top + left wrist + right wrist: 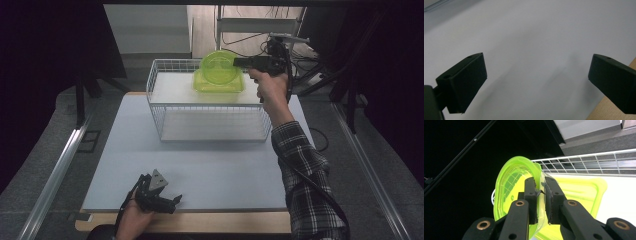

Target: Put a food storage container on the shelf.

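My right gripper (239, 62) (540, 185) is shut on the rim of a translucent green bowl (218, 67) (514, 185), holding it on edge above the white wire rack (165, 67) (584, 161). Under the bowl, a square green tray (220, 86) (584, 192) lies on the rack's top shelf. At the table's near edge, my left gripper (176, 201) (536, 75) rests low in a hand. Its jaws stand wide apart with only the white tabletop (529, 45) between them.
The white table top (200, 170) spreads in front of the rack. The rack's lower shelf (210, 125) is bare. A wooden strip (210, 222) (614, 112) runs along the table's near edge. Cables and a stand (305, 65) sit behind the rack at the right.
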